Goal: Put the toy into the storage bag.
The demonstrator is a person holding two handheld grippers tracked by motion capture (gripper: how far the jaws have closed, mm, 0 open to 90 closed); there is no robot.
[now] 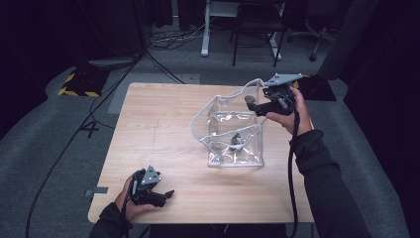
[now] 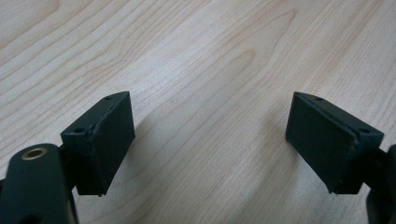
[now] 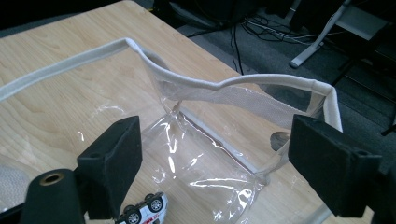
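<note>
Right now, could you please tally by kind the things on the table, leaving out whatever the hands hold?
Clear plastic bag: 1
Toy car: 1, lying inside the bag
Total: 2

High view overlooks table (image 1: 163,148), gripper views close above it

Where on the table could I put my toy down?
Bare wood lies left of the clear bag, from the far left corner down to the left gripper. It is crowded at the right, where the right gripper hovers by the bag.
</note>
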